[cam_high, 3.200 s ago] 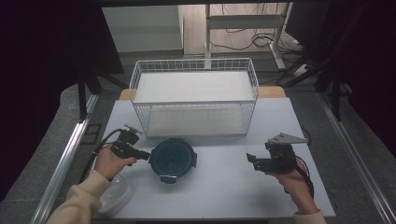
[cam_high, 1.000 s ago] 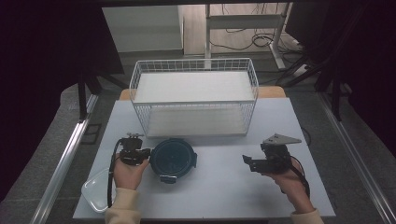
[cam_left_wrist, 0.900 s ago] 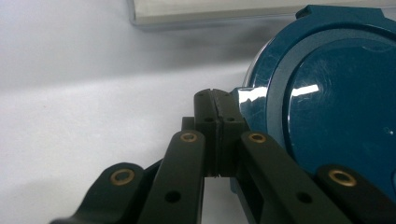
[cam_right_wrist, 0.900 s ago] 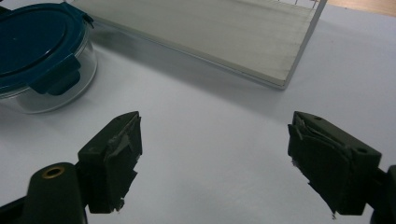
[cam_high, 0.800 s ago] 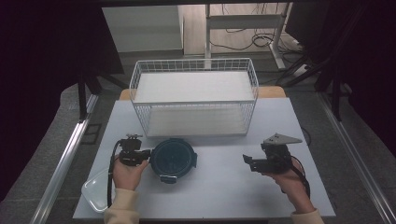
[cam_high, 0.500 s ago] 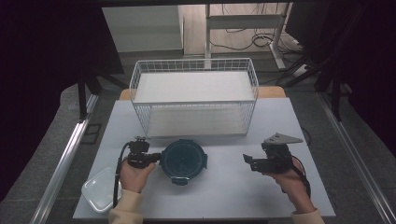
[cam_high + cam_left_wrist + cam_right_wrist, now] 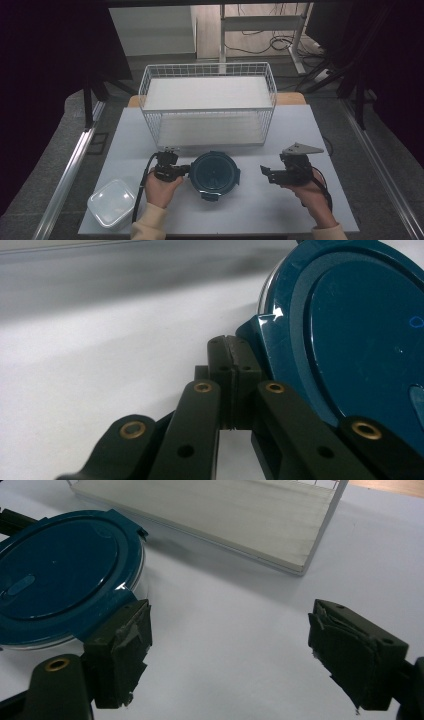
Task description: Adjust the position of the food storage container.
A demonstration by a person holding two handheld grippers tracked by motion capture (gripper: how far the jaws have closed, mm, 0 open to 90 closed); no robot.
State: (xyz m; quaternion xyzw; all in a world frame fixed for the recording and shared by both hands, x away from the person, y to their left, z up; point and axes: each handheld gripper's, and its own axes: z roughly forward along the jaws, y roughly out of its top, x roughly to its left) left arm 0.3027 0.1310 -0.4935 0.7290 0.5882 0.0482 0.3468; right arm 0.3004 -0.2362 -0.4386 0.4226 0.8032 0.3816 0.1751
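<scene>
A round clear container with a dark teal clip lid (image 7: 215, 174) sits on the white table (image 7: 295, 130) in front of the basket. My left gripper (image 7: 185, 171) is shut, and its closed tips press against the lid's left side. Seen from the left gripper view, the left gripper (image 7: 231, 347) holds nothing between its pads and touches a latch tab (image 7: 260, 332) of the lid (image 7: 360, 330). My right gripper (image 7: 263, 173) stands open a little right of the container. Along the right gripper (image 7: 235, 650), the lid (image 7: 60, 575) lies beside the left pad.
A white wire basket (image 7: 207, 102) with a pale board floor (image 7: 210, 507) stands behind the container. A square translucent box with a lid (image 7: 111, 202) rests at the table's front left corner. Bare tabletop lies between the container and my right gripper.
My left gripper moved right from the table's left side and pushed the teal-lidded container to the right, toward the middle. The right gripper barely moved.
</scene>
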